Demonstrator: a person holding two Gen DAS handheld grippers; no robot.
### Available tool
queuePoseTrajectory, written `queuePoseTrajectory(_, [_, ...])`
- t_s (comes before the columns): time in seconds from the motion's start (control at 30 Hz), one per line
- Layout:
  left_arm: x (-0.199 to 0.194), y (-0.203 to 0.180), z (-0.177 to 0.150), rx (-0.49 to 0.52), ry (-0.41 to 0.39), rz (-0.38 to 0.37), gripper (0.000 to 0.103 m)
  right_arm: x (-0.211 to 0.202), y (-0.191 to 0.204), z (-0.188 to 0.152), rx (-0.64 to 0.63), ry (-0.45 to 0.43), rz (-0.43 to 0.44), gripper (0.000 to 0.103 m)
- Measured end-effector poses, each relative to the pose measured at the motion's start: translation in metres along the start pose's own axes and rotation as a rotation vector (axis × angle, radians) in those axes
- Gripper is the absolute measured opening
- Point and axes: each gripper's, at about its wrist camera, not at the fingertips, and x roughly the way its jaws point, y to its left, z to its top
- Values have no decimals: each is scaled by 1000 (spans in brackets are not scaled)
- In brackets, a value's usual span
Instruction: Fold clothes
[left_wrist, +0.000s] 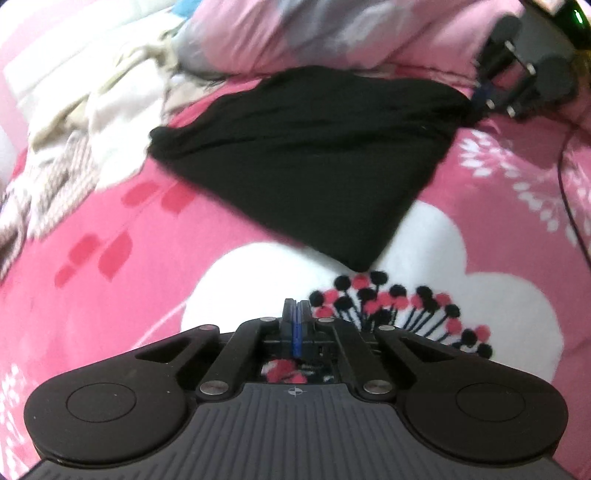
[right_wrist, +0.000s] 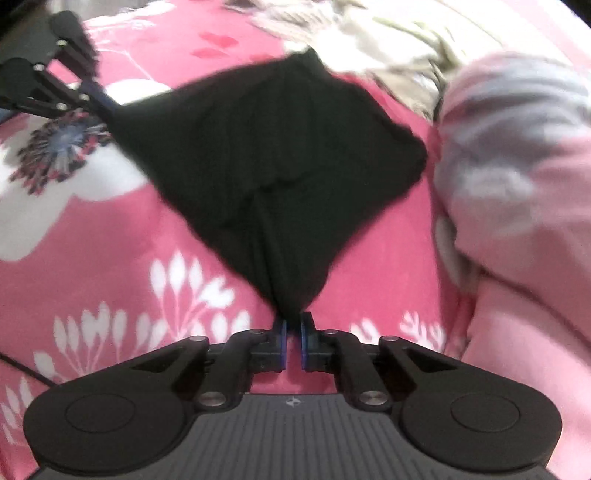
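A black garment (left_wrist: 314, 147) lies spread in a rough diamond on the pink flowered bedspread (left_wrist: 129, 229). My right gripper (right_wrist: 291, 326) is shut on the garment's (right_wrist: 273, 155) near corner, and the cloth bunches between its pads. In the left wrist view the right gripper (left_wrist: 482, 94) grips the far right corner. My left gripper (left_wrist: 295, 312) is shut with its blue pads together and nothing between them, a short way back from the garment's near point. From the right wrist view the left gripper (right_wrist: 101, 101) sits close to the garment's left corner.
A pile of beige and white clothes (left_wrist: 81, 110) lies at the far left. A pink and grey quilt (right_wrist: 517, 166) is heaped along the bed's far side. A thin black cable (left_wrist: 569, 206) trails over the bedspread on the right.
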Motion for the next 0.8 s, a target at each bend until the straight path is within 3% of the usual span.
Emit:
queuePoseTrajectory(0.07, [-6, 13, 0, -125, 4, -54, 6, -8, -11, 0, 98, 6, 31, 12])
queuePoseTrajectory(0.13, [-11, 27, -3, -271, 3, -147, 27, -17, -28, -3, 259, -11, 108, 33])
queuePoseTrajectory(0.2, [-13, 34, -5, -384, -31, -220, 37, -20, -44, -8, 418, -38, 181, 62])
queuePoseTrajectory(0.3, [-1, 36, -1, -477, -34, -293, 48, -7, -67, -13, 642, -40, 279, 66])
queuePoseTrajectory(0.43, [20, 28, 7, -490, -29, -290, 48, 25, -86, -22, 870, -1, 383, 67])
queuePoseTrajectory(0.5, [22, 23, 12, -480, -36, -275, 48, 31, -89, -22, 915, -12, 421, 63])
queuePoseTrajectory(0.57, [22, 19, 14, -464, -44, -252, 46, 33, -88, -19, 910, -9, 428, 47])
queuePoseTrajectory(0.67, [23, 17, 16, -472, -47, -223, 34, 37, -85, -13, 890, 1, 429, 26])
queuePoseTrajectory(0.7, [22, 17, 18, -478, -48, -219, 25, 38, -84, -11, 883, 4, 429, 20])
queuePoseTrajectory(0.73, [21, 17, 19, -484, -48, -215, 16, 39, -82, -9, 877, 7, 429, 18])
queuePoseTrajectory(0.8, [16, 17, 21, -498, -49, -208, 8, 35, -79, -6, 871, 2, 434, 12])
